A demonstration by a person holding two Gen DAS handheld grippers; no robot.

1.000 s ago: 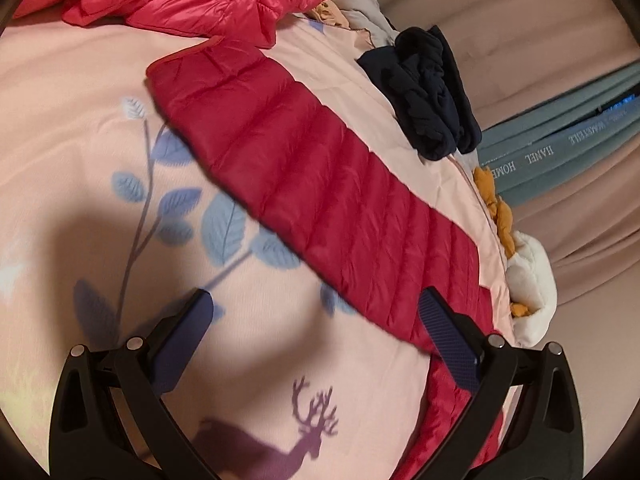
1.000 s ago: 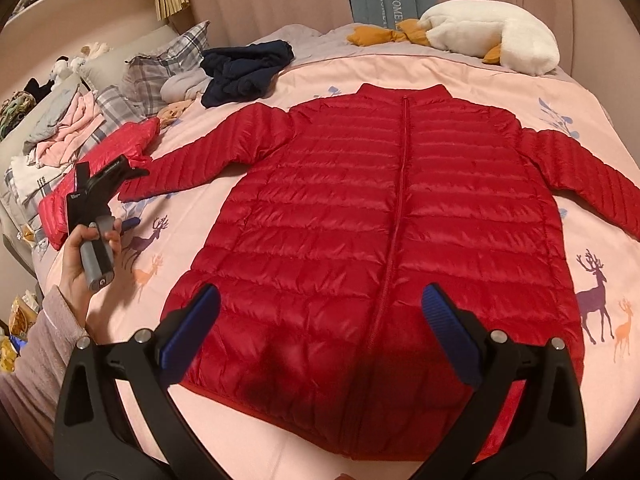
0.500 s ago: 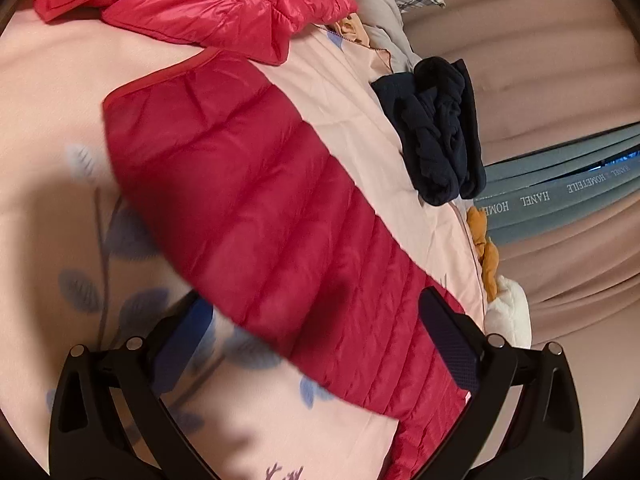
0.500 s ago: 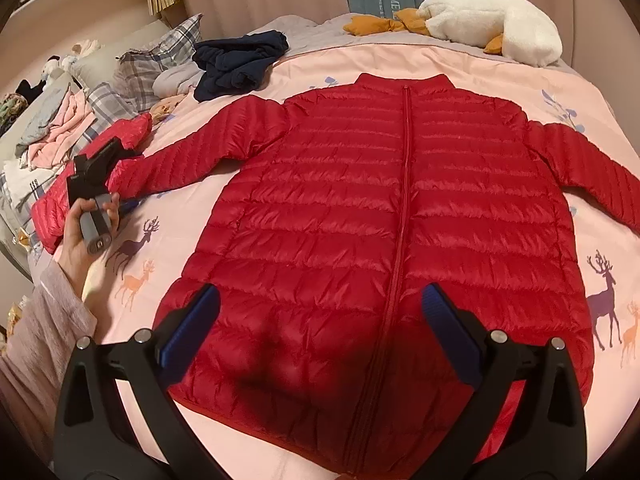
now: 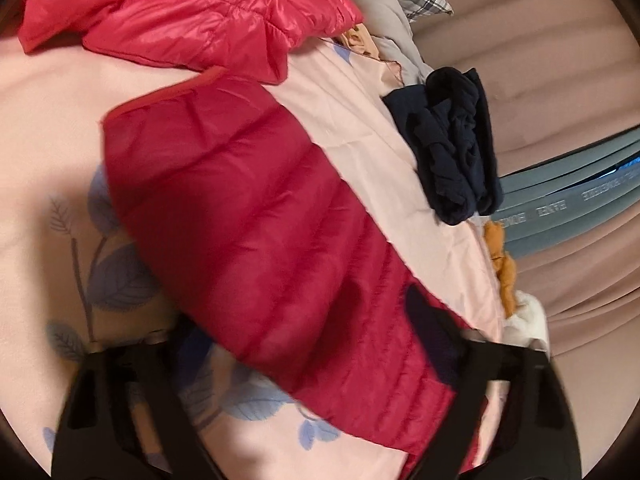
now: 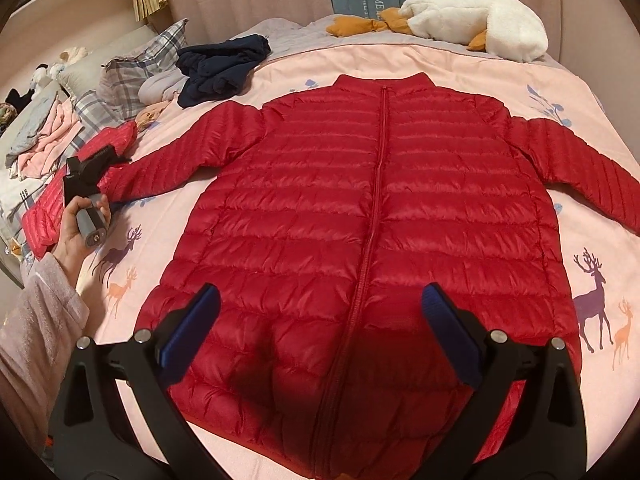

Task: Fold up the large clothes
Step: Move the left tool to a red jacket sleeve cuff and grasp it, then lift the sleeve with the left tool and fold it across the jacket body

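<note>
The left gripper (image 5: pixel 304 344) is closing around the red jacket (image 6: pixel 372 240)'s sleeve (image 5: pixel 248 216) on the bed (image 6: pixel 560 240), pads not yet pressing, while the right gripper (image 6: pixel 320 328) hovers released.

Quick count of what's on the bed (image 6: pixel 460 60): two red puffer jackets, one spread flat front-up (image 6: pixel 372 240) in the middle, and a second brighter one (image 6: pixel 116 140) bunched up at about 9 o'clock. One dark navy garment (image 6: pixel 220 68) in a heap at 11 o'clock. One white plush goose (image 6: pixel 480 20) with orange feet at 1 o'clock. Two plaid pillows (image 6: pixel 140 68) that I can make out at 10 o'clock, plus one messy pile of pink and grey clothes (image 6: pixel 44 136) further out, too jumbled to count. Printed deer (image 6: pixel 592 300) on the sheet: five that I can see, three at 8 o'clock and two at 4 o'clock. Two tools total, left tool (image 6: pixel 92 168) and right tool (image 6: pixel 320 336). One hand (image 6: pixel 80 232) in view.
</note>
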